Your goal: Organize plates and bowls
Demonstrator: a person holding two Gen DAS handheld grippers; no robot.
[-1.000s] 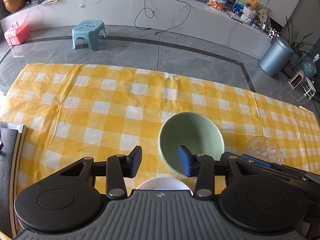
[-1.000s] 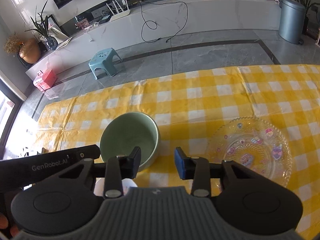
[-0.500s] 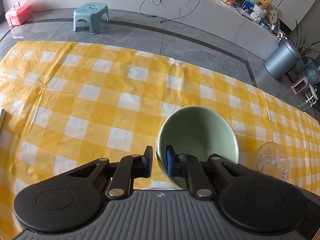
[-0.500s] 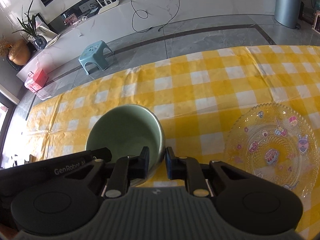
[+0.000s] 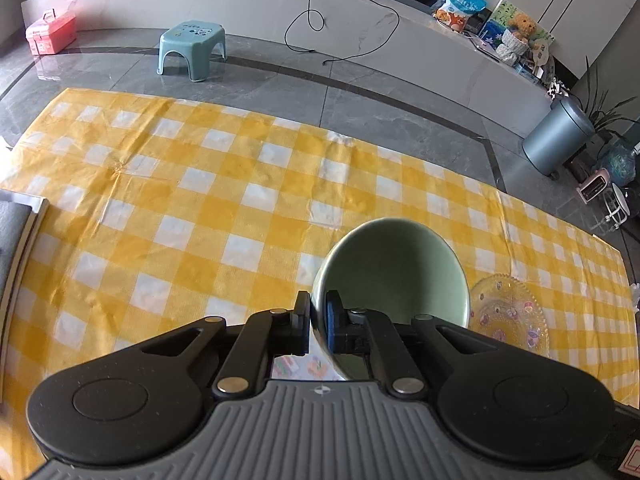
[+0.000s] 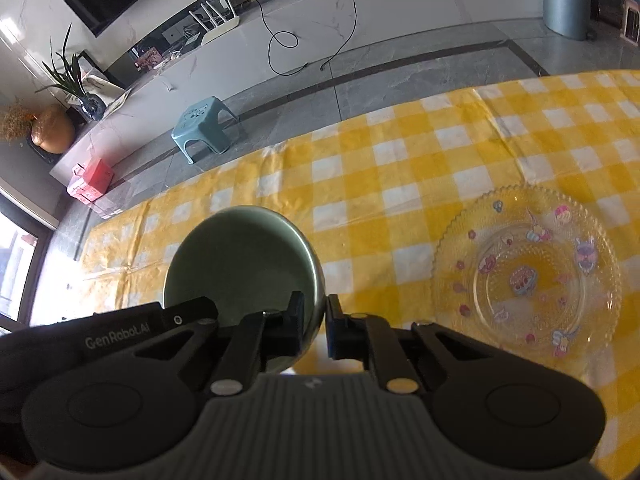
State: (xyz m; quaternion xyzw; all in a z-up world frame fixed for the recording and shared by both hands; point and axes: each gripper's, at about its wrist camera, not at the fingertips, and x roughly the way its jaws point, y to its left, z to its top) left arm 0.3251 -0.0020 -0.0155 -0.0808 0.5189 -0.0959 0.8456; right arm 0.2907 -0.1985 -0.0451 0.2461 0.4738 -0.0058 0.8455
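A pale green bowl is held off the yellow checked tablecloth by both grippers. My left gripper is shut on its left rim, one finger inside and one outside. My right gripper is shut on the bowl at its right rim. The bowl looks lifted and tilted toward me. A clear glass plate with cartoon prints lies flat on the cloth to the right; it also shows in the left wrist view. A patterned item shows just under the left gripper, mostly hidden.
The table's far edge drops to a grey tiled floor with a teal stool. A grey tray edge sits at the table's left end. A metal bin stands far right on the floor.
Both grippers closed on the green bowl's rim, left on the left side and right on the right. The bowl has since risen off the cloth and tilted.
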